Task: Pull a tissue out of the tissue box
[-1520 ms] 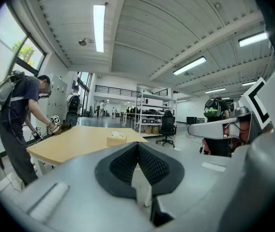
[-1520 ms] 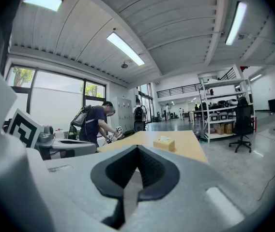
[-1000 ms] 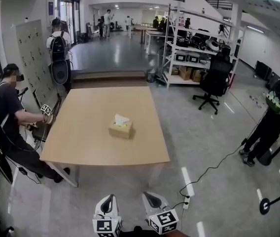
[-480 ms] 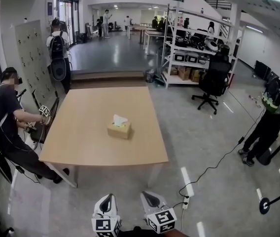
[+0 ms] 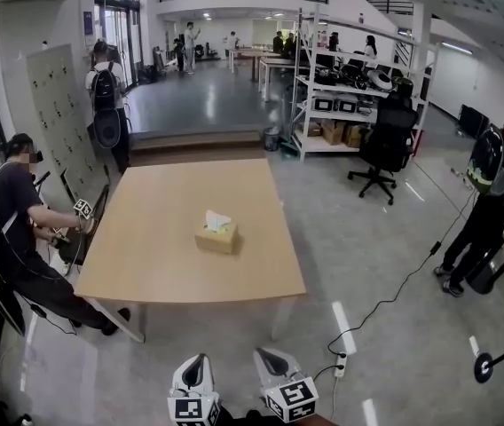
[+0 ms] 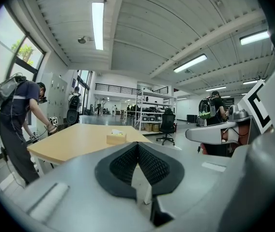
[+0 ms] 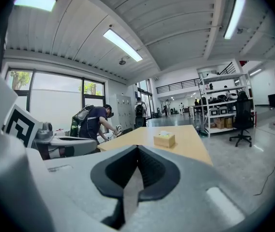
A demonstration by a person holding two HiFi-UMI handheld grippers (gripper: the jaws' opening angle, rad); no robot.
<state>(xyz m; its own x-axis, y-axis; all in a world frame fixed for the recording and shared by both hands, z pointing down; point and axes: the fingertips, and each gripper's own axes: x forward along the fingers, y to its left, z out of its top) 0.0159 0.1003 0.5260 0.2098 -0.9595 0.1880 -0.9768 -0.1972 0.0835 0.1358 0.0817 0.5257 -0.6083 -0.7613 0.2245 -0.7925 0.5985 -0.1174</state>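
A tan tissue box (image 5: 217, 235) with a white tissue (image 5: 217, 220) sticking up from its top sits near the middle of a light wooden table (image 5: 145, 264). The box also shows far off in the left gripper view (image 6: 116, 138) and the right gripper view (image 7: 164, 139). My left gripper (image 5: 195, 369) and right gripper (image 5: 271, 363) hang side by side at the bottom edge of the head view, well short of the table. Both have their jaws closed together with nothing between them. Each points roughly level toward the table.
A person (image 5: 17, 229) with grippers stands bent at the table's left edge. Another person with a backpack (image 5: 492, 202) stands at the right. A black cable and power strip (image 5: 342, 364) lie on the floor right of me. Shelving (image 5: 350, 87) and an office chair (image 5: 385, 145) stand behind.
The view has shifted slightly, and the person at the right has stepped a little. My two grippers stay where they were, still shut.
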